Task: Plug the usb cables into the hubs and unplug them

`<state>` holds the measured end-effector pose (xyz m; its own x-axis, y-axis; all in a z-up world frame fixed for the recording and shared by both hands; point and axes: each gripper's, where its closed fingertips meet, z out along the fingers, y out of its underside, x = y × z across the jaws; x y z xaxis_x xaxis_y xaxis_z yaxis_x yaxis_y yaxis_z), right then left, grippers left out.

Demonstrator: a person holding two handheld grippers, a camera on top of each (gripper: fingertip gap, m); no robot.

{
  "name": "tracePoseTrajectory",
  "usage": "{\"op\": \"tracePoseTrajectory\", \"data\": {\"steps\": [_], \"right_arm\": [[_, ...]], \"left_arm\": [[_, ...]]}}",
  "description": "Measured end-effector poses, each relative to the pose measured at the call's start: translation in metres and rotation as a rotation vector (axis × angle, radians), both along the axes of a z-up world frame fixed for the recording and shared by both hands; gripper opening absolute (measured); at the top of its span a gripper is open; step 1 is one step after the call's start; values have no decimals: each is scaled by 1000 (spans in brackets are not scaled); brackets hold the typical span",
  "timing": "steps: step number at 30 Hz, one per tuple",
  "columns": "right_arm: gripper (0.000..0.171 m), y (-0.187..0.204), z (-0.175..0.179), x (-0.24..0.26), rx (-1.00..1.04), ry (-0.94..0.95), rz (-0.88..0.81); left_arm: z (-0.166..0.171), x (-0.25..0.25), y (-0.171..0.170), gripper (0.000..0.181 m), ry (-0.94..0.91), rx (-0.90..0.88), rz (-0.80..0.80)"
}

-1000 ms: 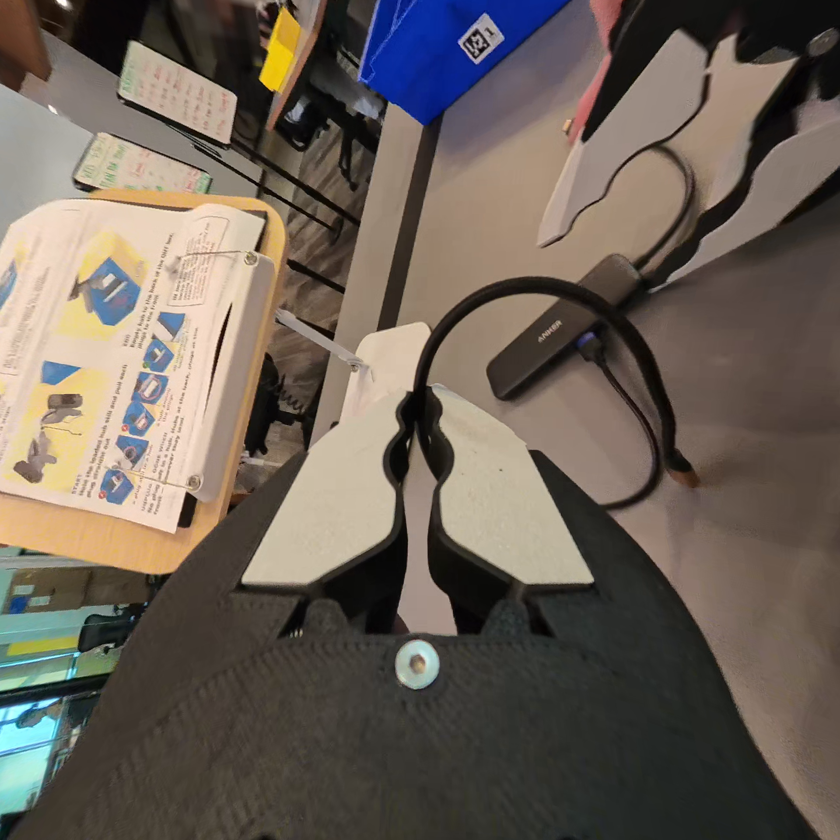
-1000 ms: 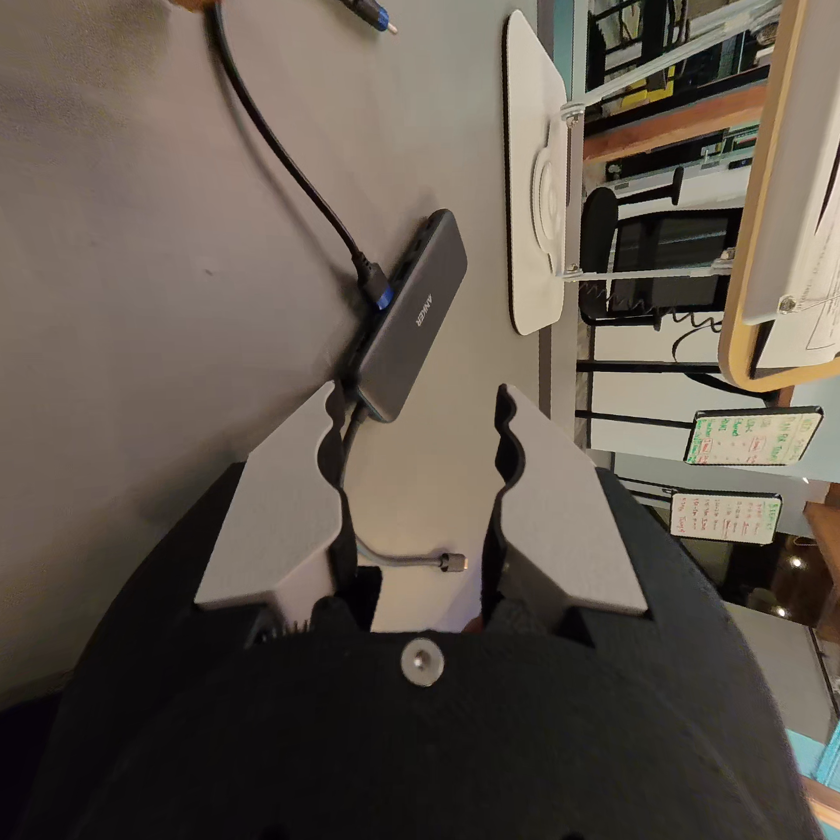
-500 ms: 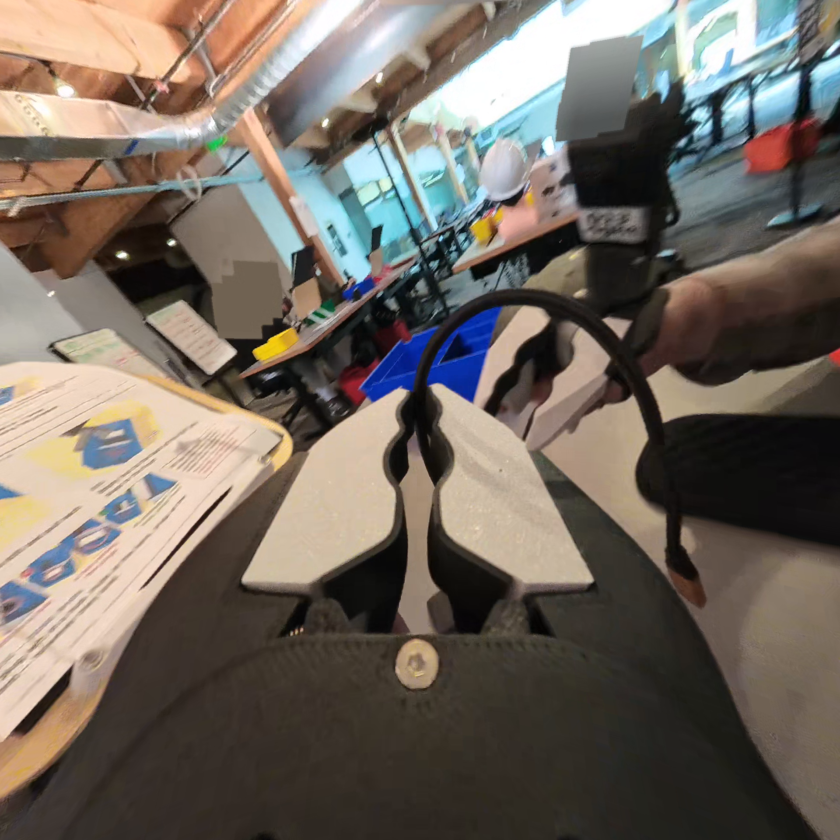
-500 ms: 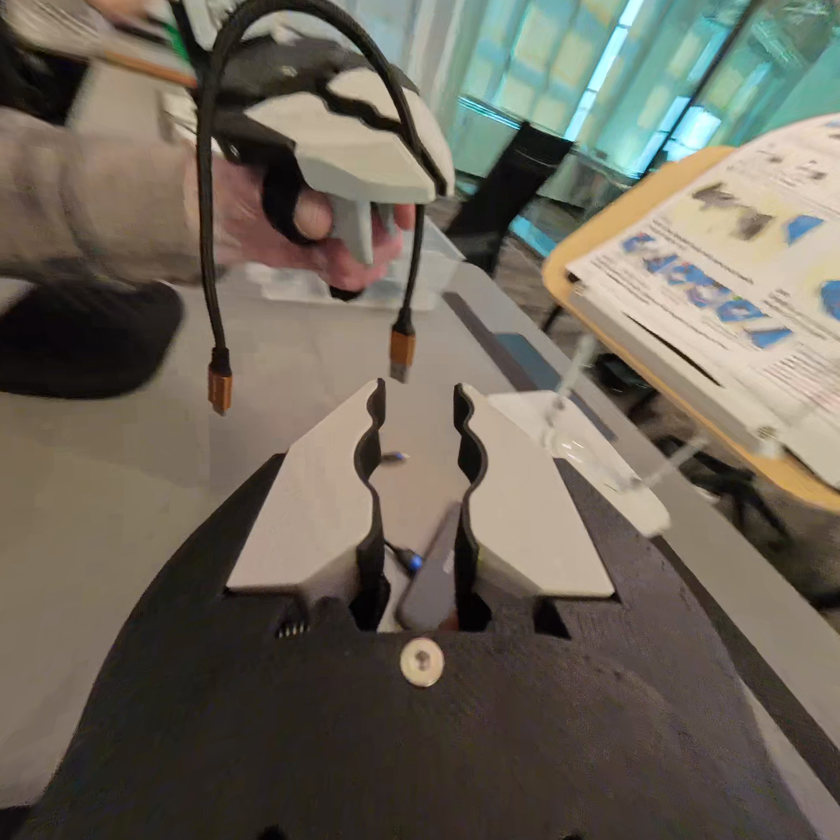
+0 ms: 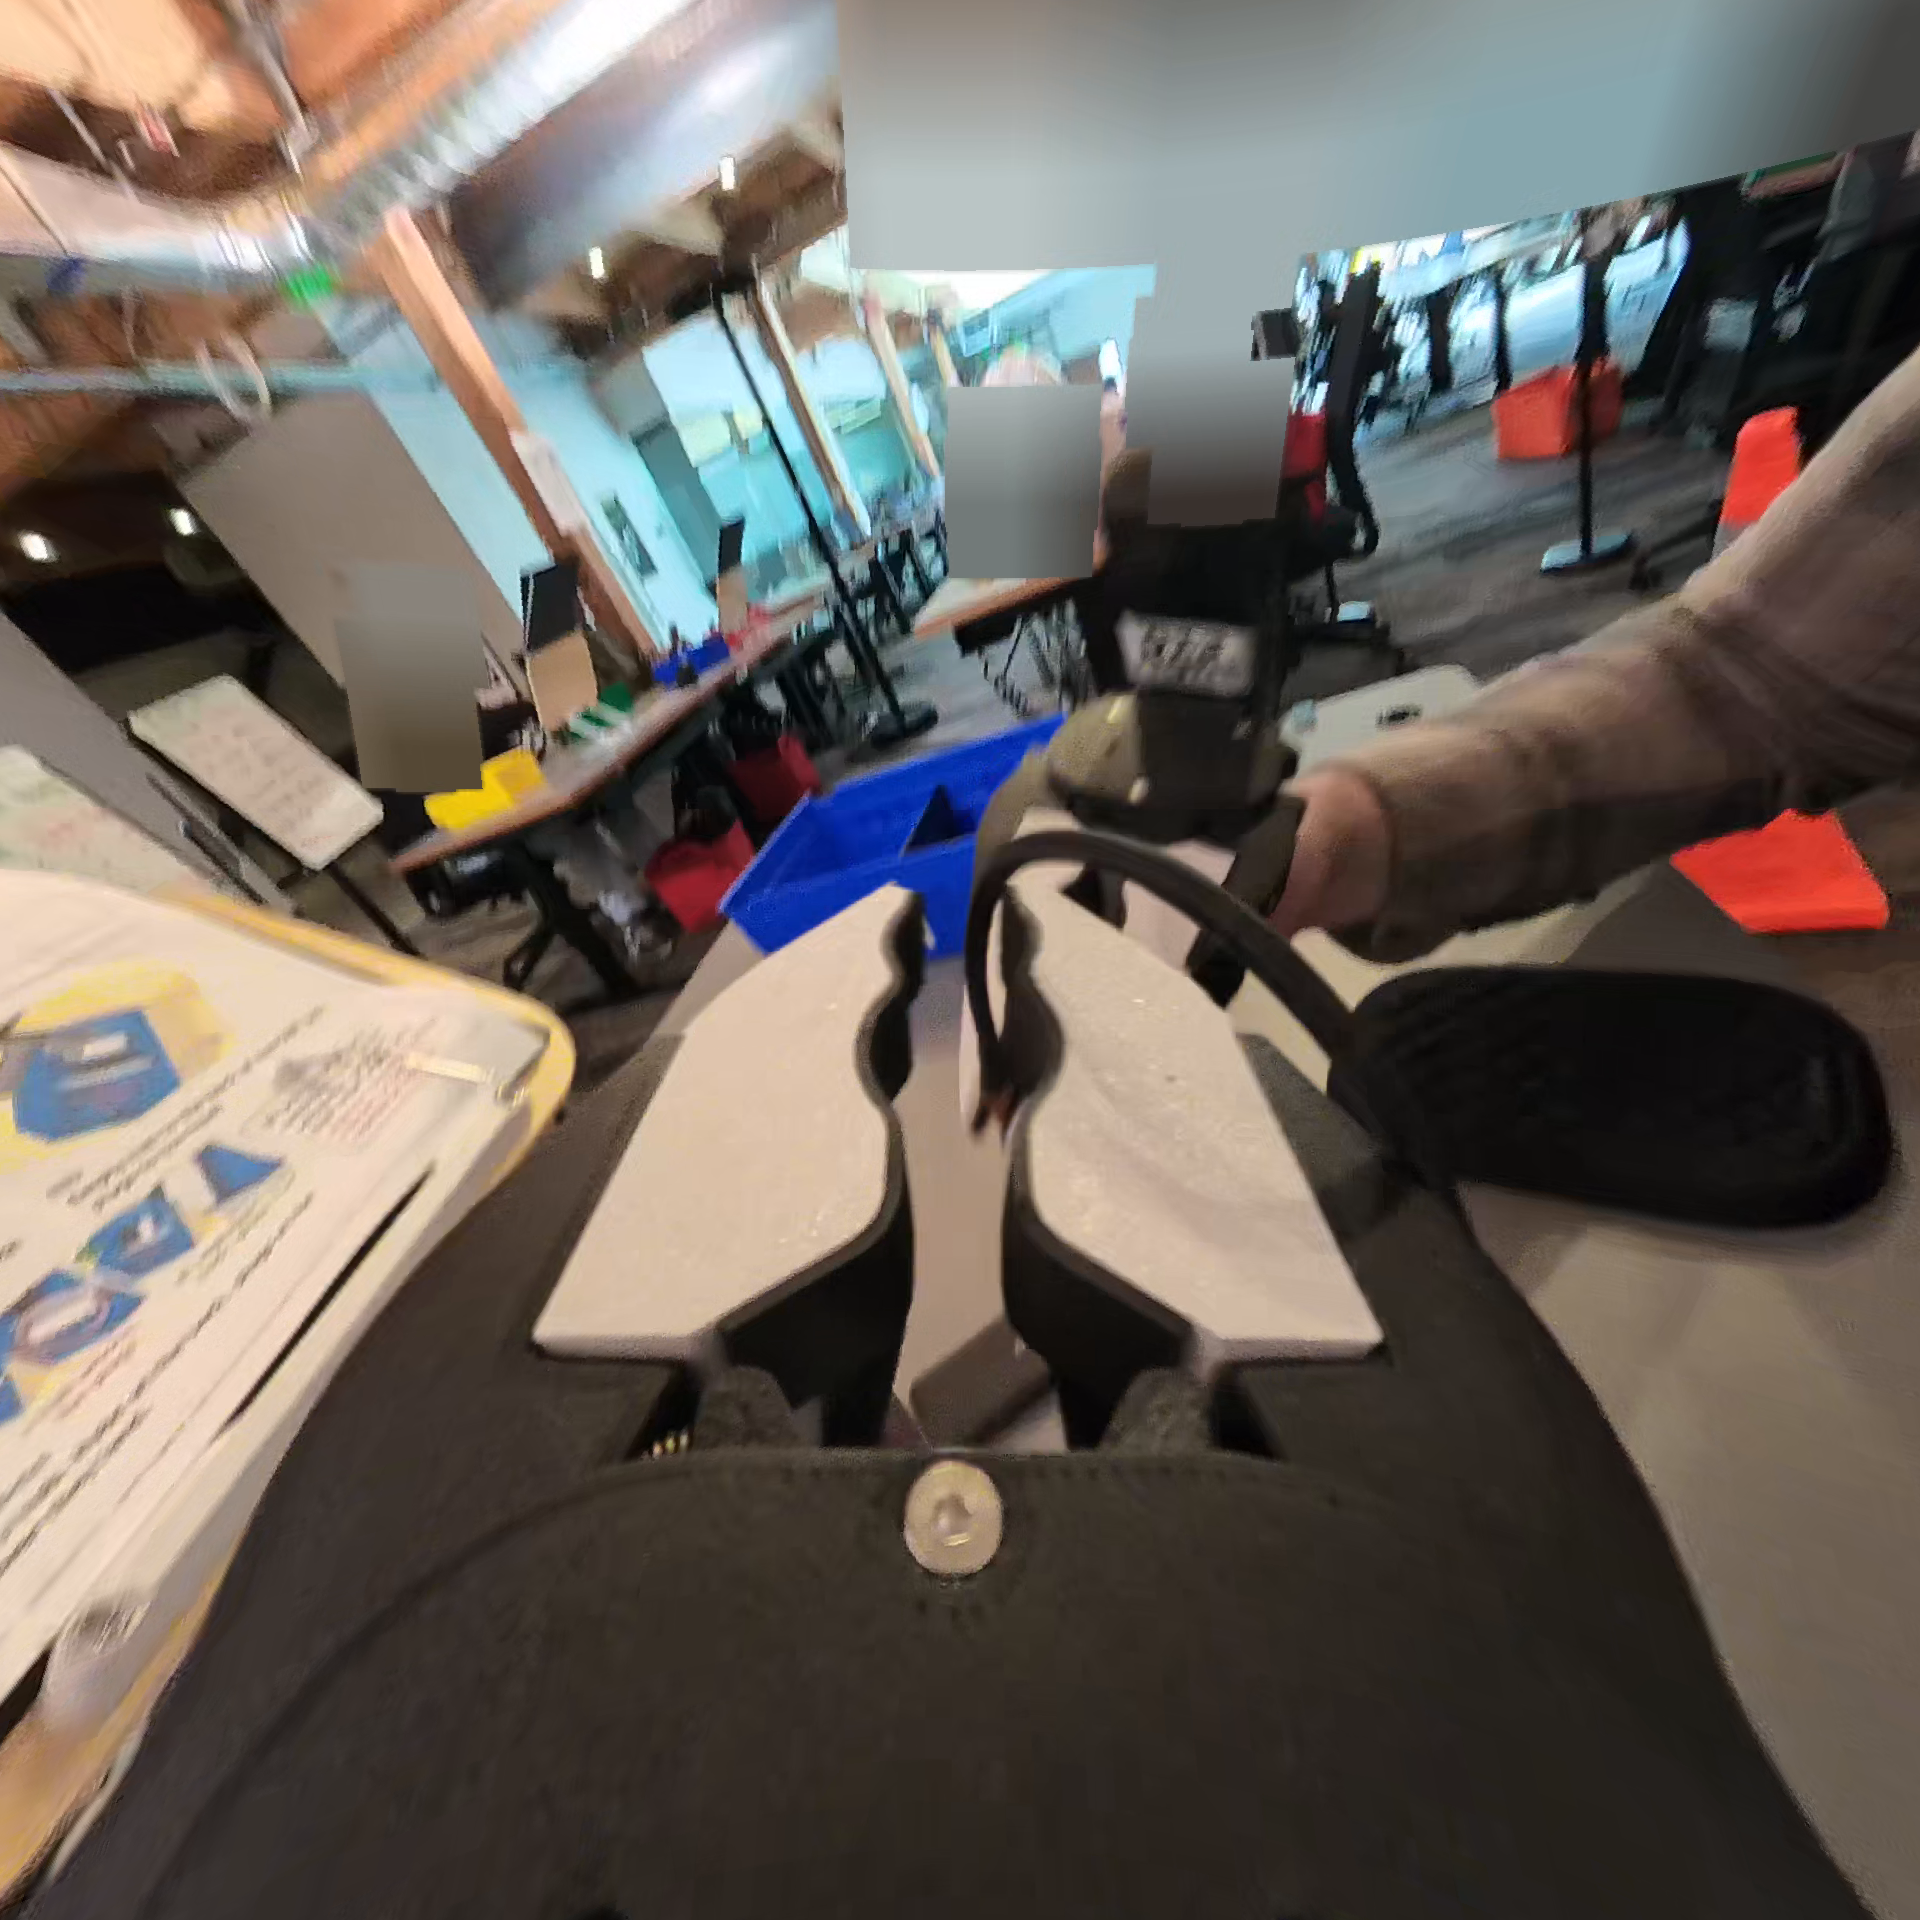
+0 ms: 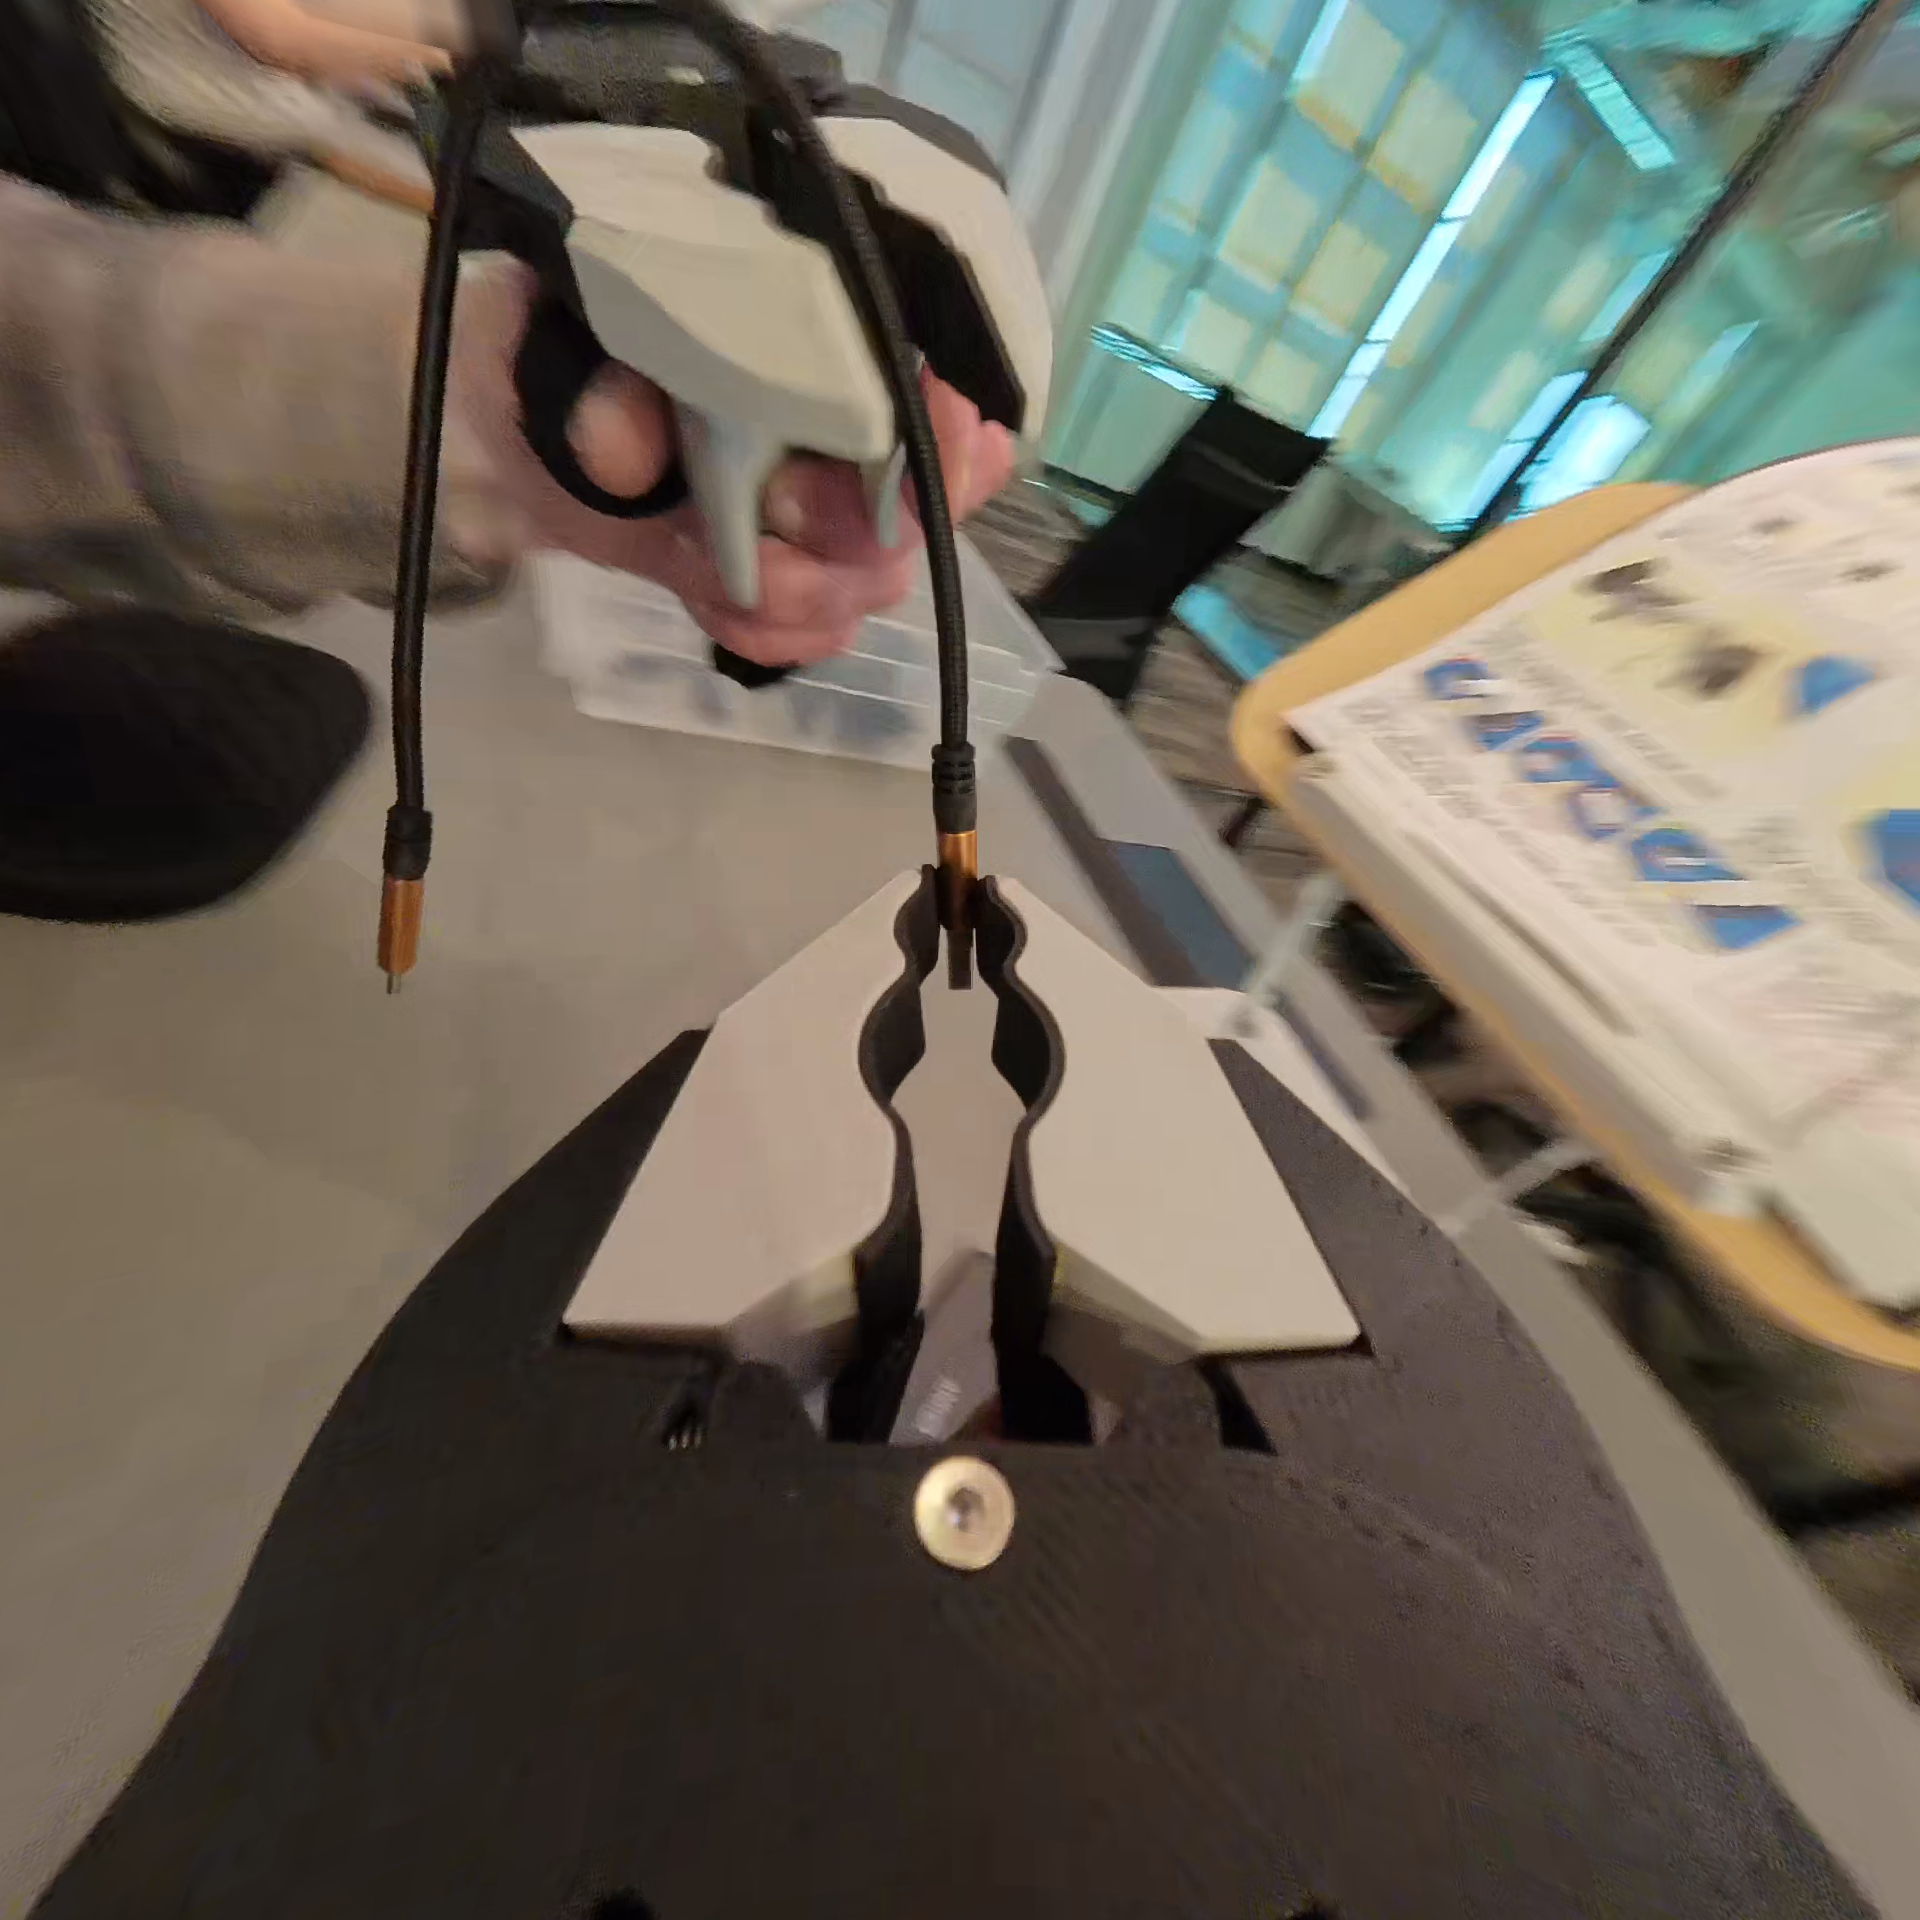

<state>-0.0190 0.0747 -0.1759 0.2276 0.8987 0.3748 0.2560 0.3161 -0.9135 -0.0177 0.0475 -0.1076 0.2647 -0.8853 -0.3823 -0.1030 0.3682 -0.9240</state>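
Note:
A black braided USB cable (image 6: 940,582) hangs in a loop through my left gripper (image 6: 961,416), held above the grey table (image 6: 312,1143). My right gripper (image 6: 956,894) is shut on one copper-coloured plug (image 6: 956,852) of that cable, pinched at the fingertips. The other copper plug (image 6: 398,914) hangs free at the left. In the left wrist view my left gripper (image 5: 964,914) has its fingers slightly apart, and the cable (image 5: 1143,873) runs loose between them beside the right finger. A dark grey hub (image 6: 940,1361) lies on the table under my right gripper.
A wooden board with printed instruction sheets (image 6: 1662,831) stands at the table's edge and also shows in the left wrist view (image 5: 208,1091). A black pad (image 5: 1621,1091) lies on the table. A blue bin (image 5: 883,831) sits beyond. A hand (image 5: 1340,852) holds the right gripper. My right fingertips sit around 8 centimetres from my left ones.
Both grippers rose off the table and turned to face each other. My right gripper closed on the cable's plug. My left gripper's fingers parted, loosening the cable.

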Motion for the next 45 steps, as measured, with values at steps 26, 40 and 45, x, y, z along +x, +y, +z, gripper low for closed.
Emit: {"op": "tracePoseTrajectory", "data": {"steps": [26, 40, 45], "right_arm": [[5, 35, 41, 20, 935, -260, -679], [5, 28, 50, 20, 853, -139, -676], [5, 27, 52, 18, 783, -112, -662]], "left_arm": [[-39, 27, 47, 43, 122, -317, 328], [-23, 33, 37, 18, -173, -243, 274], [-19, 32, 36, 17, -194, -157, 313]]}}
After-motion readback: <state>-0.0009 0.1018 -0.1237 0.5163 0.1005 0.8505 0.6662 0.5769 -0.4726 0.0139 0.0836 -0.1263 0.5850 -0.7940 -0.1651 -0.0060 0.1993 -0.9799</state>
